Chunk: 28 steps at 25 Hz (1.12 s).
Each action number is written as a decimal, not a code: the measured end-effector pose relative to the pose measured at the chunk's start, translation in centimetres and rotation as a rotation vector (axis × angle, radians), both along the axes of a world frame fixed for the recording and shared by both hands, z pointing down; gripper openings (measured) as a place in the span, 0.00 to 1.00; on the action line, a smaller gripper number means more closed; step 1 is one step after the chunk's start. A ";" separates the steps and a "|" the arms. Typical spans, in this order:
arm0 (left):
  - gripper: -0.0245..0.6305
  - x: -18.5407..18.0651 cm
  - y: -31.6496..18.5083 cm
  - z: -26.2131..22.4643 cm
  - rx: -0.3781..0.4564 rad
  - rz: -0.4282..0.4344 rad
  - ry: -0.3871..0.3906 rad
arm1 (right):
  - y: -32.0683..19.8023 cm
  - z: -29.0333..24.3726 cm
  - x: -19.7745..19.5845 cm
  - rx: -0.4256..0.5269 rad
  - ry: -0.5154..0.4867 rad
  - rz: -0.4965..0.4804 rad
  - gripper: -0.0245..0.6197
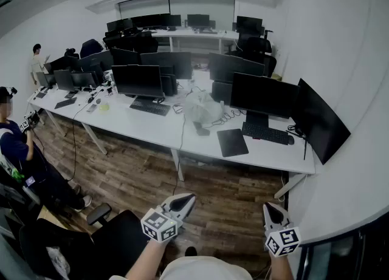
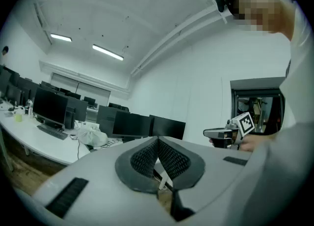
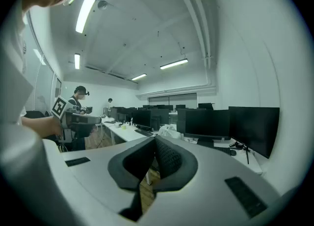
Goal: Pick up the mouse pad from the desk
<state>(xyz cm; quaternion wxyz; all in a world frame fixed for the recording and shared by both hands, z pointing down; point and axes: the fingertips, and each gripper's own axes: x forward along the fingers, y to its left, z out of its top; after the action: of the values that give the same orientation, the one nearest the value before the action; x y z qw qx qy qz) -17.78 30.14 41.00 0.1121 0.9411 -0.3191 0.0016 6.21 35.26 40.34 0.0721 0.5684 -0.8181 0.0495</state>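
Right of centre in the head view, the mouse pad [image 1: 232,142] lies flat on the white desk [image 1: 164,128], just left of a keyboard [image 1: 267,133]. Low in the frame I see my left gripper [image 1: 184,200] and right gripper [image 1: 273,210], both pinched together on nothing, well apart from the pad

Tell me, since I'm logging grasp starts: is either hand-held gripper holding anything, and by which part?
Nothing is held. The left hand-held gripper and the right hand-held gripper are both shut and empty; the mouse pad lies untouched on the desk.
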 end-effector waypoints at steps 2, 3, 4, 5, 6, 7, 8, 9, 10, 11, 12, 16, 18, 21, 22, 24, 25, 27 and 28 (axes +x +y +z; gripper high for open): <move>0.06 -0.3 0.0 0.1 -0.003 -0.002 0.001 | 0.0 0.0 -0.3 -0.002 0.000 -0.002 0.06; 0.06 -0.5 -0.1 0.2 -0.004 -0.003 0.001 | -0.1 0.1 -0.4 -0.002 0.001 -0.003 0.06; 0.06 -0.6 -0.1 0.2 -0.004 -0.005 0.001 | -0.1 0.0 -0.5 -0.002 0.001 -0.004 0.06; 0.06 -0.7 -0.2 0.2 -0.005 -0.006 0.002 | -0.2 0.0 -0.6 -0.002 0.002 -0.005 0.06; 0.06 -0.7 -0.3 0.2 -0.004 -0.007 0.003 | -0.3 0.0 -0.6 -0.001 0.003 -0.005 0.06; 0.06 -0.8 -0.4 0.2 -0.004 -0.007 0.005 | -0.4 0.0 -0.7 -0.001 0.004 -0.007 0.06; 0.06 -0.9 -0.4 0.3 -0.004 -0.007 0.005 | -0.4 0.0 -0.7 0.000 0.005 -0.008 0.06; 0.06 -0.9 -0.5 0.3 -0.006 -0.007 0.005 | -0.4 0.0 -0.8 0.000 0.006 -0.010 0.06; 0.06 -0.9 -0.5 0.4 -0.007 -0.007 0.004 | -0.5 0.0 -0.9 0.000 0.006 -0.011 0.06; 0.06 -0.9 -0.7 0.5 -0.008 -0.007 0.003 | -0.6 0.1 -0.9 -0.001 0.004 -0.011 0.06; 0.06 -0.8 -0.8 0.5 -0.009 -0.005 0.002 | -0.8 0.1 -0.9 -0.003 0.001 -0.010 0.06; 0.06 -0.5 -1.0 0.7 -0.016 0.006 0.002 | -1.2 0.2 -1.0 -0.005 -0.009 -0.001 0.06; 0.06 -0.5 -1.1 0.8 -0.019 0.008 0.000 | -1.3 0.2 -1.3 -0.003 -0.013 0.001 0.06; 0.10 -0.6 -1.2 0.9 -0.022 0.009 0.000 | -1.4 0.3 -1.5 -0.005 -0.014 0.010 0.06; 0.10 -0.7 -1.3 0.9 -0.023 0.010 0.002 | -1.5 0.4 -1.6 -0.006 -0.015 0.012 0.06; 0.13 -1.0 -1.6 1.0 -0.024 0.011 0.005 | -1.7 0.7 -1.7 -0.006 -0.017 0.015 0.06; 0.14 -1.2 -1.8 1.0 -0.023 0.012 0.006 | -1.8 0.8 -1.9 -0.006 -0.018 0.017 0.06; 0.19 -1.6 -2.0 1.1 -0.024 0.013 0.010 | -1.9 0.7 -2.3 -0.011 -0.017 0.022 0.06; 0.22 -1.8 -2.1 1.1 -0.024 0.015 0.011 | -2.0 0.7 -2.5 -0.013 -0.016 0.024 0.06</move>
<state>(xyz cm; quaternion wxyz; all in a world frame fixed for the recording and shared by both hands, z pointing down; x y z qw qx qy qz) -19.54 28.02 42.07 0.1251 0.9420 -0.3114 0.0010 3.75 33.31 41.00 0.0684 0.5773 -0.8114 0.0603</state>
